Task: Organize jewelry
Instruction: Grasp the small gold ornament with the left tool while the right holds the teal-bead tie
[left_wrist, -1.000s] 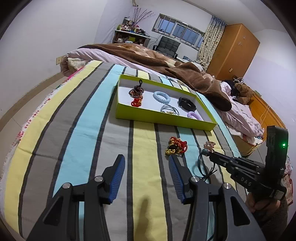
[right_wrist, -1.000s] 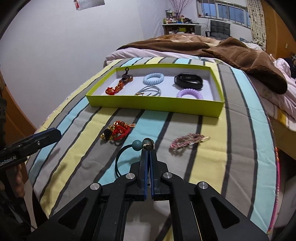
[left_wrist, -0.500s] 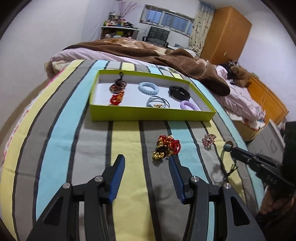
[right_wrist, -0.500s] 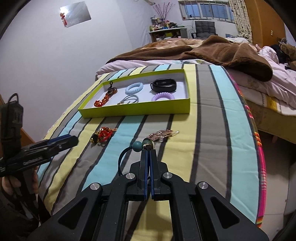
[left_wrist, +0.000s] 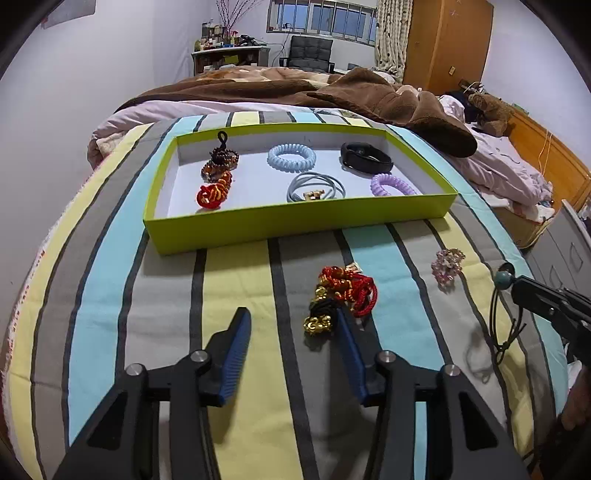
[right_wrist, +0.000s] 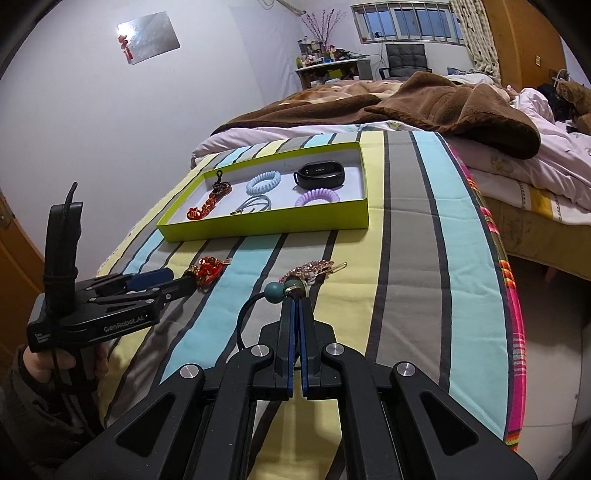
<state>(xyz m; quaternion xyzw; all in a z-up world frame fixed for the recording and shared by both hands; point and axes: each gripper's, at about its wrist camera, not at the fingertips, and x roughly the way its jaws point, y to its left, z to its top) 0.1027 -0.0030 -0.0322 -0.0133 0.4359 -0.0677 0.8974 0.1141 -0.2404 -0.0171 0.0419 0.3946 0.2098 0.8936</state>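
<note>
A red and gold bracelet lies on the striped bedspread in front of the green tray. My left gripper hovers low over it. Its jaws are closing; the bracelet's gold end sits just inside the right fingertip and the pads do not press on it. My right gripper is shut on a black cord with a teal bead, its loop dangling below. From the left wrist view the cord hangs off the right gripper. A pink crystal clip lies just beyond.
The tray holds several pieces: coiled bands, a black wristband, a beaded string. A brown blanket is heaped behind it. The bed's edge drops to the floor on the right. A hand holds the left gripper.
The left gripper has moved in on the red and gold bracelet and its jaws have narrowed. The right gripper, still shut on the cord, has drawn off to the side.
</note>
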